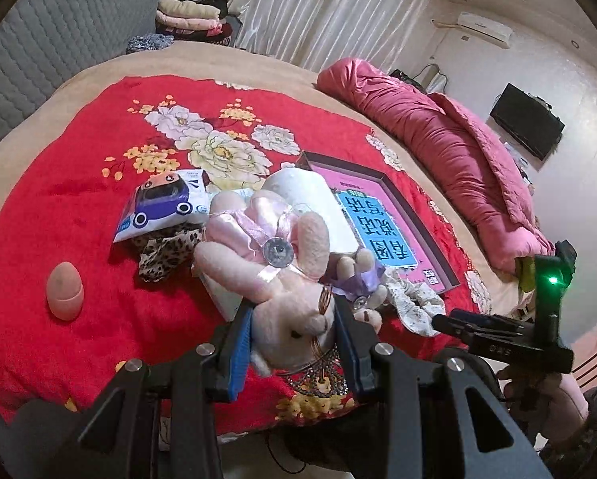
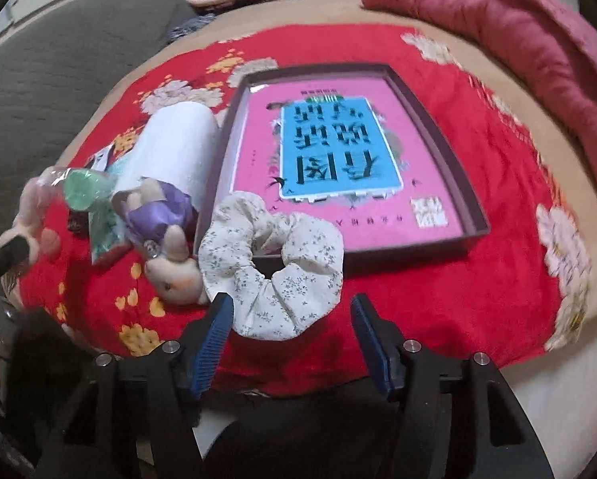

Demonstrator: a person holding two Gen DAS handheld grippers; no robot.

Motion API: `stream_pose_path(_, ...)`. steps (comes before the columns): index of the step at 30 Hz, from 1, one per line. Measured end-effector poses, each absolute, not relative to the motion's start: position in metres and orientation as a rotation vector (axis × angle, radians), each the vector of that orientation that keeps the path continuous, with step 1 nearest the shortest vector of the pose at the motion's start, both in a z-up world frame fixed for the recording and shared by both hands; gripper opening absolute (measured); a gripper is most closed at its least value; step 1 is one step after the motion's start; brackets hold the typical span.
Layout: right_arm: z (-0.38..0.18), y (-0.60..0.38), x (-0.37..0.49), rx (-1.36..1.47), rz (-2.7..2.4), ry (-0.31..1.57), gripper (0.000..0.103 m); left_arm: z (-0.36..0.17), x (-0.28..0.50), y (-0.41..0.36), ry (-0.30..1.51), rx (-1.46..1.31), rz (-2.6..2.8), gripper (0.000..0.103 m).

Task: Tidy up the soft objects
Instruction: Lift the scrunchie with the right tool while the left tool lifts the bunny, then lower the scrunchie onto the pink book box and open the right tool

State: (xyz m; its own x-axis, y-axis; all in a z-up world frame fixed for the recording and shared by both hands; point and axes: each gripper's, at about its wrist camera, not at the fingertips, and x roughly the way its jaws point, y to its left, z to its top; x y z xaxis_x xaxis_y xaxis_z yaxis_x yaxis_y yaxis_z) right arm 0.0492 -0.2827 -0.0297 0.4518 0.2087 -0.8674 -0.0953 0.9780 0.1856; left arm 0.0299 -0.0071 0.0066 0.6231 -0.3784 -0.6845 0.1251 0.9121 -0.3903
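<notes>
While our left hand-held gripper [image 1: 294,329] clamps the pink plush rabbit [image 1: 286,279] by the head, lifted off the bed [image 1: 58,199], our right hand-held gripper [image 2: 292,319] stands wide and empty, the floral scrunchie [image 2: 274,267] just ahead of its pads. Beyond that, the shallow box [image 2: 474,215] holds only a pink book. Purple-dressed rabbit [image 2: 166,239], leopard scrunchie [image 1: 166,251], tissue pack [image 1: 162,207] remain unsorted. We judge sorting barely begun.
</notes>
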Motion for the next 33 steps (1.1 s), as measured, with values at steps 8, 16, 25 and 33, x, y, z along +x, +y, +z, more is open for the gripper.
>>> stream_pose_path(8,-0.043,-0.294,0.066,0.266,0.223,1.099,0.016,0.015,0.026,-0.018,0.829,-0.280,-0.319,0.038)
stream_pose_path(16,-0.021,-0.286,0.078,0.126,0.230,0.978,0.007,0.014,0.030,-0.032,0.841,-0.253,-0.331,0.038)
stream_pose_path(25,-0.005,-0.306,0.103,0.037,0.125,0.885,0.007,0.025,0.047,-0.075,0.839,-0.209,-0.405,0.038)
stream_pose_path(33,-0.020,-0.333,0.118,-0.008,-0.006,0.898,0.007,0.026,0.078,-0.141,0.867,-0.157,-0.486,0.038)
